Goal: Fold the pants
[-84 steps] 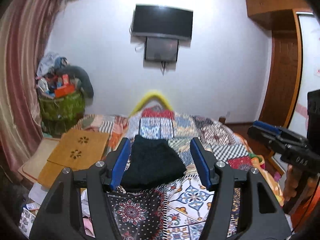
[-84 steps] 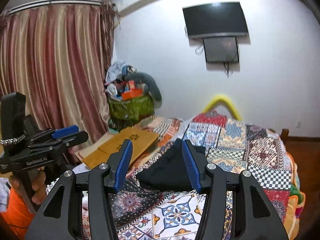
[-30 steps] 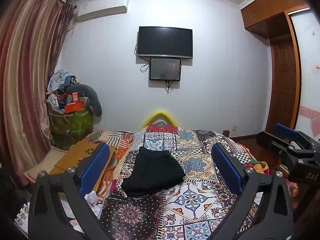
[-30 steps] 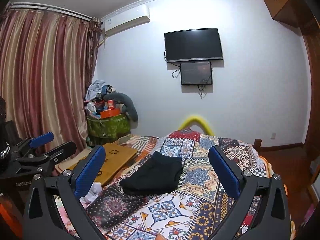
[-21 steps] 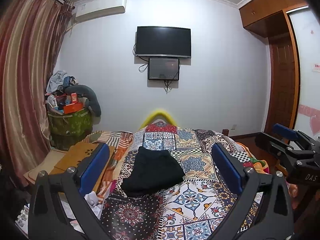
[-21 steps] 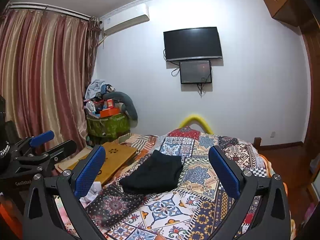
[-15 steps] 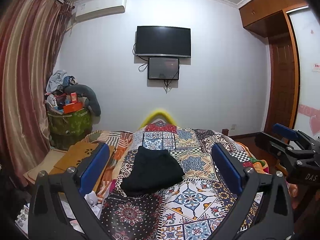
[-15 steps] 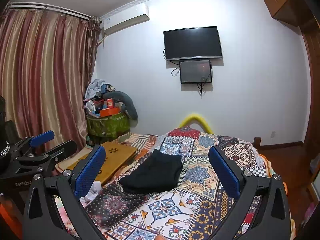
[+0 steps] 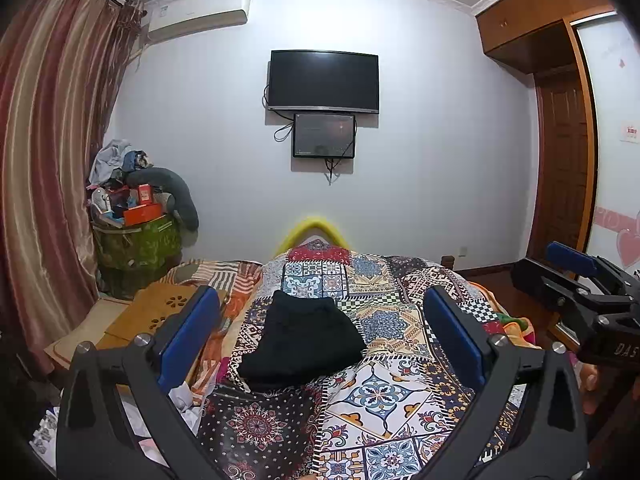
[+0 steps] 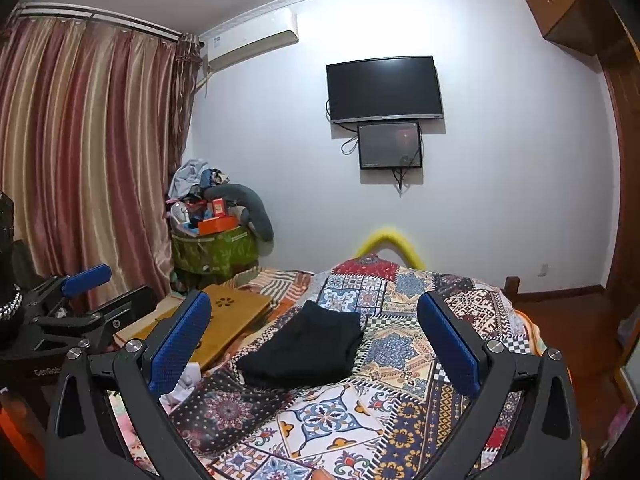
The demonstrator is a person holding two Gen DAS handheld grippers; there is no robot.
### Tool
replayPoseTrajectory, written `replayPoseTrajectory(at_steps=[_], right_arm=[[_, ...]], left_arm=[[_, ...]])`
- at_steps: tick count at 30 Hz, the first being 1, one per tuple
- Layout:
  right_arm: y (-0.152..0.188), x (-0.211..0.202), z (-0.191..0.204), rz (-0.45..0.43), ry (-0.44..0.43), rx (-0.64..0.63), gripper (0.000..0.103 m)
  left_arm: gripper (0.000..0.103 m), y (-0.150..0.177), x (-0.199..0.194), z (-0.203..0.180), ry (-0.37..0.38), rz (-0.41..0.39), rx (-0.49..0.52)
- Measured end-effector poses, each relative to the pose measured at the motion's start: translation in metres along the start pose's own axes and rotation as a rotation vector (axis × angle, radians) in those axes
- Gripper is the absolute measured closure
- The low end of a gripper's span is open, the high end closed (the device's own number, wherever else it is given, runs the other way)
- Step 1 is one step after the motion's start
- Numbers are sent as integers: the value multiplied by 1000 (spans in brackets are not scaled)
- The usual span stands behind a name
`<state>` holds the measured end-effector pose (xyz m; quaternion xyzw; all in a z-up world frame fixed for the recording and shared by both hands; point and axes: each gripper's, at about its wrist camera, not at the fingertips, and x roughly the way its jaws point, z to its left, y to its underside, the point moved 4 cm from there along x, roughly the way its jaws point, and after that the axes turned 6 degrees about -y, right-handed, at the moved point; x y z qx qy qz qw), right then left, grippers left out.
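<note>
**Pants folded on bed, both grippers wide open and clear**

Black pants (image 9: 302, 340) lay as a compact folded bundle on the patchwork bedspread (image 9: 384, 396), left of the bed's centre line and toward the near half. Nothing touched them. In the right wrist view the same bundle (image 10: 304, 346) sat just inside the bed's left edge, near the wooden lap desk (image 10: 228, 320) that lay beside the bed.

Left gripper (image 9: 320, 332): jaws spread wide, blue pads far apart, nothing between them. It was held up and back from the bed, well apart from the pants, which showed through the gap. Right gripper (image 10: 314, 336): same story, jaws fully spread, empty, well clear of the fabric.

Each gripper showed in the other's camera: the right one at the right edge of the left view (image 9: 580, 292), with fingertips (image 9: 588, 380) of the holding hand just visible under it; the left one at the left edge of the right view (image 10: 80, 304).

Background: TV (image 9: 323, 81) on the far wall with a smaller screen (image 9: 324, 135) under it, curtains (image 10: 80, 152) on the left, a piled green basket (image 9: 136, 244) in the corner.
</note>
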<state>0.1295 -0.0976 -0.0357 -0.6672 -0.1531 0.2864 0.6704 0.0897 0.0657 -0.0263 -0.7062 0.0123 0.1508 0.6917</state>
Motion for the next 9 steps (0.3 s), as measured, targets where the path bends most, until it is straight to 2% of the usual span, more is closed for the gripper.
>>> replayPoseTrajectory(at_steps=[9], right_arm=[[0, 0, 0, 4, 0, -3, 1]], left_arm=[[0, 3, 2, 2, 22, 14, -11]])
